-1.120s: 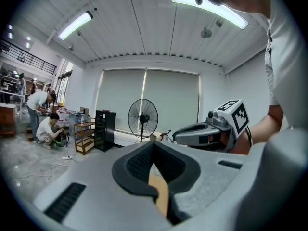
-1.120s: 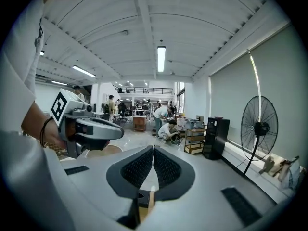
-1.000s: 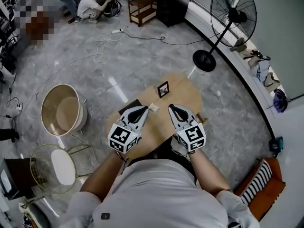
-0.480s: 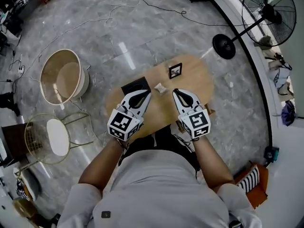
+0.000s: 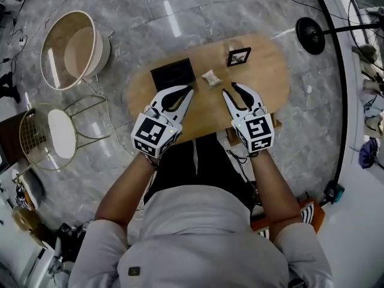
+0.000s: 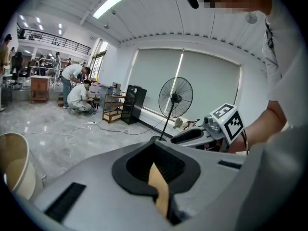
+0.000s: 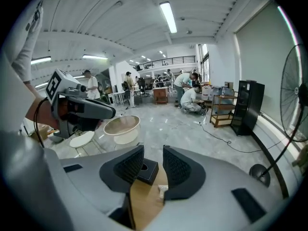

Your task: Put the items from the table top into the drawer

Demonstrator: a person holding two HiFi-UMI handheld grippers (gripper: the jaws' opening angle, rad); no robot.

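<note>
An oval wooden table [image 5: 264, 80] carries a black square box [image 5: 173, 74], a small crumpled pale item [image 5: 210, 78] and a small black picture frame [image 5: 238, 56]. My left gripper [image 5: 188, 90] hovers over the table's near side, just in front of the black box, with its tips together and nothing in them. My right gripper [image 5: 233, 89] hangs beside it, near the pale item; its jaws have just been opening and nothing is between them. In the right gripper view the box [image 7: 147, 171] and the pale item [image 7: 162, 190] show through the gap of the right gripper [image 7: 153, 151].
A round beige tub [image 5: 72, 44] and a wire stool with a white seat [image 5: 60, 134] stand left of the table. A fan's base [image 5: 310, 27] is at the far right. The person's legs are against the table's near edge. People crouch far back in the room.
Both grippers have come down towards the table, which now fills more of the head view. The right jaws, shut before, now stand apart. The left jaws look the same.
</note>
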